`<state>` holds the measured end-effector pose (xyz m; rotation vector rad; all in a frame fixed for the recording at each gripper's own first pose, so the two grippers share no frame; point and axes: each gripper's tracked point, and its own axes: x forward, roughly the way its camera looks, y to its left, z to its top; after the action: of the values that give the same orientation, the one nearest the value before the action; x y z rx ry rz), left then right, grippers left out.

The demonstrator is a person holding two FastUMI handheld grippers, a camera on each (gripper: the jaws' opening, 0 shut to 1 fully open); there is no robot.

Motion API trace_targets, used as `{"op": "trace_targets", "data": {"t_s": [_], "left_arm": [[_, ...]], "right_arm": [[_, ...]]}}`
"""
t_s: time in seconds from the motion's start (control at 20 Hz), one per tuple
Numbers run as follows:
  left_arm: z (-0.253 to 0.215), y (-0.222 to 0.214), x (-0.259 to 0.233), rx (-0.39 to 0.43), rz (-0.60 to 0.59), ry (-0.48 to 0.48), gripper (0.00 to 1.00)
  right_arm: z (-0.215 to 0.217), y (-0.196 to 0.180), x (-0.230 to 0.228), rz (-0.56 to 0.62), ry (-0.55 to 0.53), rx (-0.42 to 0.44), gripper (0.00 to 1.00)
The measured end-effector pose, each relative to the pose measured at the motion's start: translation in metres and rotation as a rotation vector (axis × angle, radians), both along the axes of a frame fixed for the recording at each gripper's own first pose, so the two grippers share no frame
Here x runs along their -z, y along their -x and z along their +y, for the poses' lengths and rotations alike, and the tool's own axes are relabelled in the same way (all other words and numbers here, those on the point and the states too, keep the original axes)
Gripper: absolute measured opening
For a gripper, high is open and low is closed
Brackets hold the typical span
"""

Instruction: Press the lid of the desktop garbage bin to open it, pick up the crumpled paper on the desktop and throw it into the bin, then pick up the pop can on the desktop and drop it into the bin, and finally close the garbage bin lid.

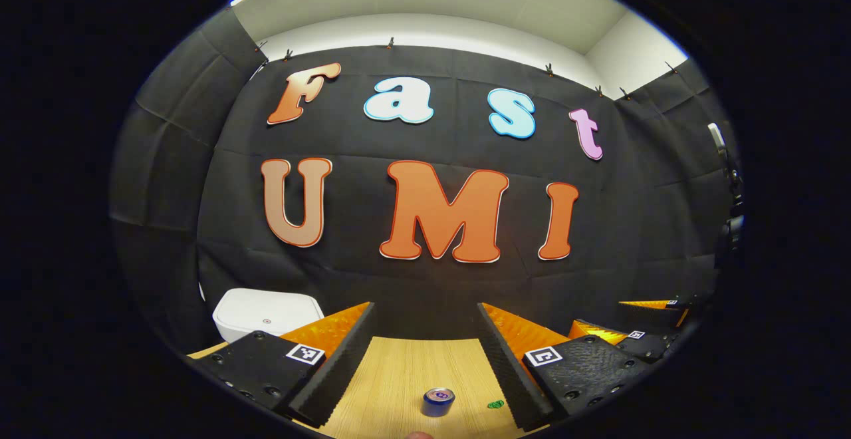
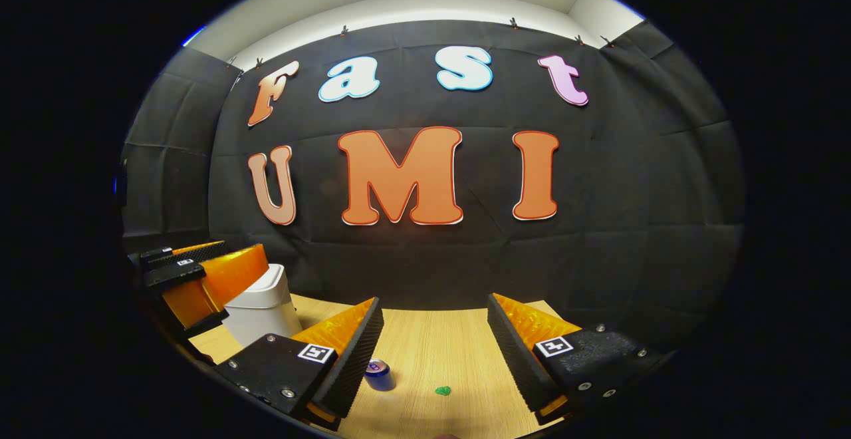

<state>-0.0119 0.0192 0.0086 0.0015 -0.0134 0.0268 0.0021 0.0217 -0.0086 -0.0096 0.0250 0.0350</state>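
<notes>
Left gripper view: left gripper [image 1: 425, 332] wide apart, empty; cylindrical pop can [image 1: 438, 402] upright on woodgrain desktop [image 1: 405, 372]; right gripper [image 2: 435, 332] likewise

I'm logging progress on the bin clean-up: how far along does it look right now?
Barely begun. The white plastic desktop bin has its lid down, and the blue pop can stands upright on the light wooden tabletop, not picked up. Both the left gripper and right gripper are open and empty above the table. Left to do: opening the lid, binning the paper and can, closing the lid.
</notes>
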Motion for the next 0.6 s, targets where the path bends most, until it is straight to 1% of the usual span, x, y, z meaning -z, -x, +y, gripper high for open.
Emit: {"op": "trace_targets", "data": {"t_s": [0.05,0.35,0.5,0.6], "left_arm": [[0.0,-0.001,0.0,-0.003,-0.002,-0.003,0.92],[0.013,-0.002,-0.004,-0.029,-0.007,-0.015,0.93],[0.03,0.0,-0.018,-0.074,-0.043,-0.012,0.92],[0.033,0.0,-0.024,-0.075,-0.055,-0.027,0.93]], "right_arm": [[0.0,0.0,0.002,0.004,0.0,-0.002,0.94],[0.001,-0.002,0.002,0.013,0.006,0.0,0.94],[0.003,-0.003,0.003,0.014,0.011,-0.005,0.94],[0.005,-0.004,0.003,0.014,0.018,-0.008,0.94]]}}
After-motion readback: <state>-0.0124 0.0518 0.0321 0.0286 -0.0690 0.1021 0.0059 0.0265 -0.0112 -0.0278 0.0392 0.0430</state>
